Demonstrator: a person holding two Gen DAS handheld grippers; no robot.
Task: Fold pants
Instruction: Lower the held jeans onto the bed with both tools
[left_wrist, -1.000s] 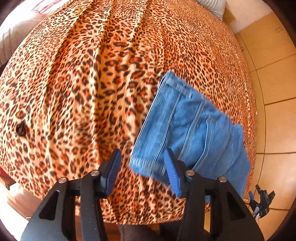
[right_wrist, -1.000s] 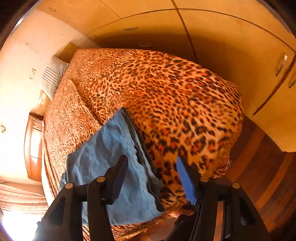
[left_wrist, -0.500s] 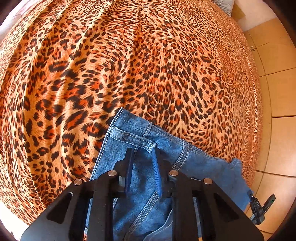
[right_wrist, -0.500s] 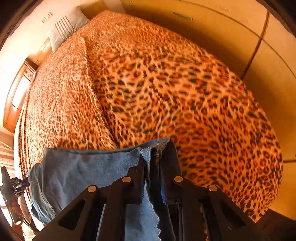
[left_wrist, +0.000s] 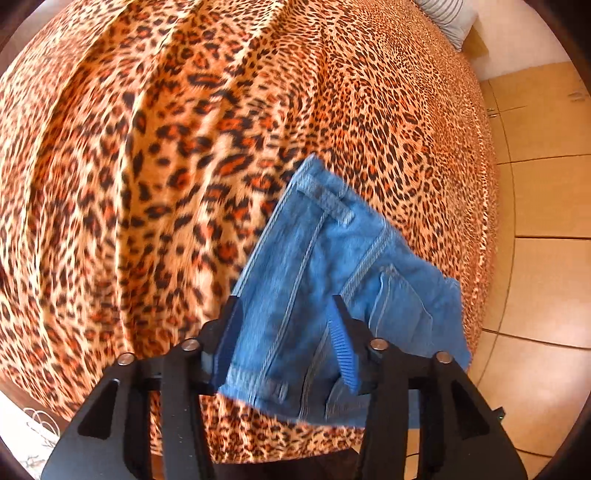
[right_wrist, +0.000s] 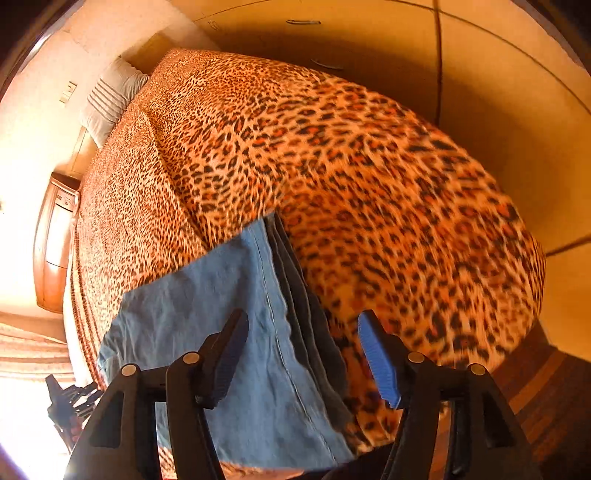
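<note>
A pair of blue jeans (left_wrist: 332, 251) lies folded into a compact stack on the leopard-print bedspread (left_wrist: 147, 147), close to the bed's near edge. My left gripper (left_wrist: 284, 306) hovers over the stack's near left corner. Its jaws are opening and the blue pads (left_wrist: 341, 347) stand clear of the denim. In the right wrist view the jeans (right_wrist: 207, 295) show their layered right edge against the bedspread (right_wrist: 369, 166). My right gripper (right_wrist: 303, 317) hangs above that edge. Its jaws are also opening, with the denim below them, not gripped.
A striped pillow (right_wrist: 110, 96) lies at the head of the bed, also in the left wrist view as the pillow (left_wrist: 447, 14). Tiled floor (left_wrist: 546, 258) runs along one side. Wardrobe doors (right_wrist: 480, 74) stand beyond the bed, and a wooden nightstand (right_wrist: 55, 240) is at the left.
Half a second ago both grippers were low with jaws nearly shut on the denim. Both have since let go, spread their jaws and drawn back up. The jeans stay folded on the bed.
</note>
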